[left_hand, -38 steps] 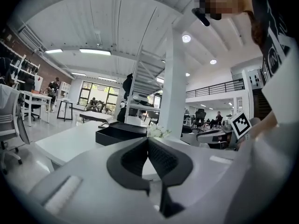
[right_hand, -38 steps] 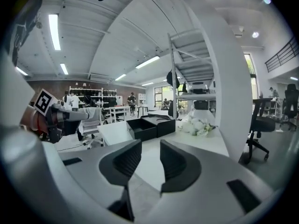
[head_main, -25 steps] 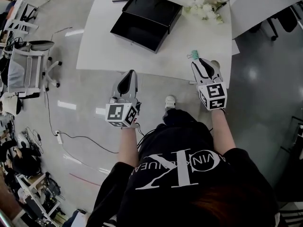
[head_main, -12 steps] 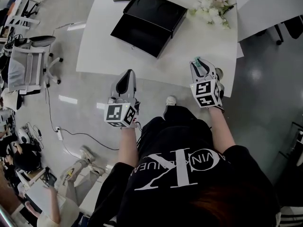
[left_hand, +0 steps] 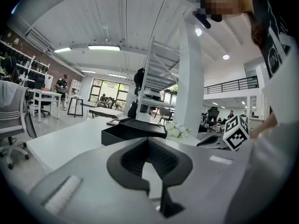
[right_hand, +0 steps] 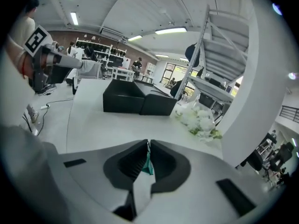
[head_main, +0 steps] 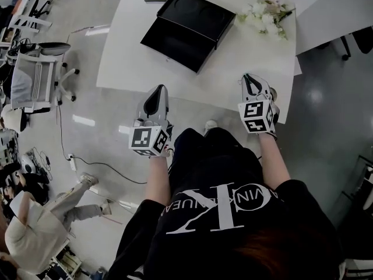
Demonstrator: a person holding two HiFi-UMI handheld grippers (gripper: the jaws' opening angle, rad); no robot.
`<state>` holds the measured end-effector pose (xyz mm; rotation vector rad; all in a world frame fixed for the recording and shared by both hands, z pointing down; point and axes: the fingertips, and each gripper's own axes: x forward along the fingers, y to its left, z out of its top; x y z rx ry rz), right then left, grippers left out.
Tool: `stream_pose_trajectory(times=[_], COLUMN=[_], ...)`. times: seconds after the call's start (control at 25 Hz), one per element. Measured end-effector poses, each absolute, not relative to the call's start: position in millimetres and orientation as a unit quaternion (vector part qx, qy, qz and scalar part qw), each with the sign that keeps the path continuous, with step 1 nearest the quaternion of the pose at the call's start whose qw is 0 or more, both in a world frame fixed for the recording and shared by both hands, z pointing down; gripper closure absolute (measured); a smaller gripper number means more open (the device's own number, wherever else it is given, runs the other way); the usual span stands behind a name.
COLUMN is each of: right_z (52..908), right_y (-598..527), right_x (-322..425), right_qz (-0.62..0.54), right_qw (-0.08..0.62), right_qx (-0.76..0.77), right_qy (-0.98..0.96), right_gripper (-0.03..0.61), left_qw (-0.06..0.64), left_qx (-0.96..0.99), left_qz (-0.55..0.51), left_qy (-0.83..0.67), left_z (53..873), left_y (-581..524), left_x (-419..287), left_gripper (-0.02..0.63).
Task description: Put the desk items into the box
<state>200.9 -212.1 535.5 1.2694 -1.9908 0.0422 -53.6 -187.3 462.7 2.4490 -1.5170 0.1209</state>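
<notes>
Left tongs (head_main: 158, 91) closed, right tongs (head_main: 249, 79) pinching a teal clip (right_hand: 147, 163), both pointing forward.

Black box (head_main: 187, 29) open on white tabletop (head_main: 131, 57), its two halves side by side. We see small teal item (right_hand: 148, 165), maybe a binder clip, pinched in right claw (right_hand: 148, 146). White flowers (head_main: 266, 13) lie just right of box.

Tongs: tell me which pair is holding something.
The right tongs: a small teal clip is pinched between them. The left tongs are shut with nothing between them.
</notes>
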Motion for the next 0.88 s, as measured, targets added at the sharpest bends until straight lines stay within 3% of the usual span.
stream_pose_trajectory(times=[0.88], right_z=[478.6], right_y=[-256.0], right_x=[175.8], right_qz=[0.073], right_qw=[0.268], right_qx=[0.553], right_qy=[-0.785], right_gripper=[0.56], left_qw=[0.136], left_qx=[0.86], left_qz=[0.042], left_qy=[-0.49], left_z=[456.5], left_y=[-236.2], left_x=[-88.3], left_gripper=[0.603])
